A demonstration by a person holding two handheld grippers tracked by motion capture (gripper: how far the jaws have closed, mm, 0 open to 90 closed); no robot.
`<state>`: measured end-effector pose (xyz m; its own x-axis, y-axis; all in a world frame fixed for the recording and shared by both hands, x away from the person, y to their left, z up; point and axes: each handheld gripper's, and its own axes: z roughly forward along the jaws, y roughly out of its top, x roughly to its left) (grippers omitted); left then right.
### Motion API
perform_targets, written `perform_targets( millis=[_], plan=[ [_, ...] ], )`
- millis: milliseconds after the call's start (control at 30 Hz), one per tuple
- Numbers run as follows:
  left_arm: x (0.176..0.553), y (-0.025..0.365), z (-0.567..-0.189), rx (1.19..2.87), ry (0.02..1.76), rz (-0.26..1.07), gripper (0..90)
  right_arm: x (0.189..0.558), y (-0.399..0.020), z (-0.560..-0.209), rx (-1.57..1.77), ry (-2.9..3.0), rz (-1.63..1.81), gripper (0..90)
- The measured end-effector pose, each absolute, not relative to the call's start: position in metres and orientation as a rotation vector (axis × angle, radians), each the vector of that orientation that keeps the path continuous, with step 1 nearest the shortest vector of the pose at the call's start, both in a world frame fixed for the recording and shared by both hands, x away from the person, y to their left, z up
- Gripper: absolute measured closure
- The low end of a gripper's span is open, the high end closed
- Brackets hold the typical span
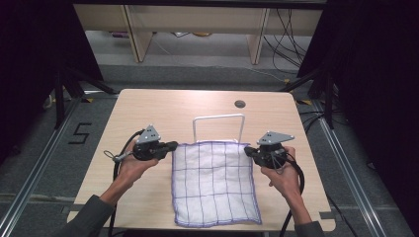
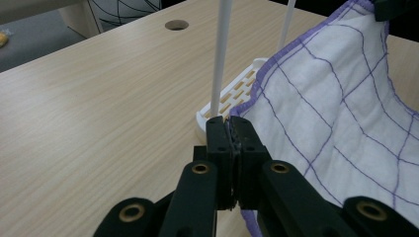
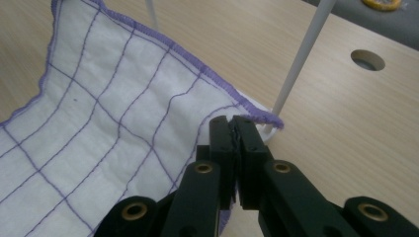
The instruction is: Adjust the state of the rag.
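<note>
Two grippers hold one white cloth (image 1: 215, 182) with purple grid lines by its far corners in the high view: the left gripper (image 1: 173, 145) at the far-left corner and the right gripper (image 1: 248, 149) at the far-right one. The cloth's far edge hangs raised just in front of a white wire rack (image 1: 219, 118), while its near half lies flat on the desk (image 1: 148, 106), reaching almost to the near edge. On the floor to the left, a black "5" (image 1: 79, 133) is marked; no other writing or brand can be read.

In the left gripper view, the left gripper (image 2: 230, 126) has its fingers (image 2: 217, 140) pressed together on the hemmed corner of the cloth (image 2: 336, 98). The rack's slotted base (image 2: 237, 91) and its upright rod sit just behind.

In the right gripper view, the right gripper (image 3: 232, 126) likewise has its fingers (image 3: 247, 143) clamped on the cloth (image 3: 108, 108) just below the purple hem, with a rack post (image 3: 301, 59) close beside.

The work looks like lifting the cloth to drape it over the rack's top bar. To do it well, both hands should rise together and level, keep the far edge taut between them, clear the bar fully, then carry the cloth forward so it hangs evenly. Both grips are near the very edge, so a sudden tug might slip a corner free.
</note>
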<state>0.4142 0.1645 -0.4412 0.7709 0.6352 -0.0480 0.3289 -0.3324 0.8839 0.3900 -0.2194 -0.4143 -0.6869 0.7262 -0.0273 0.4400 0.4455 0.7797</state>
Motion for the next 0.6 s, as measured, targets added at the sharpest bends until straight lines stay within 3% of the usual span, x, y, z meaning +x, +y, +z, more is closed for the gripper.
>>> perform_targets(
  millis=[600],
  plan=[
    [0.306,0.165,-0.465,2.02,0.55,0.19,87.2,0.308,-0.233,-0.436,0.936,2.354,1.095,88.2]
  ],
)
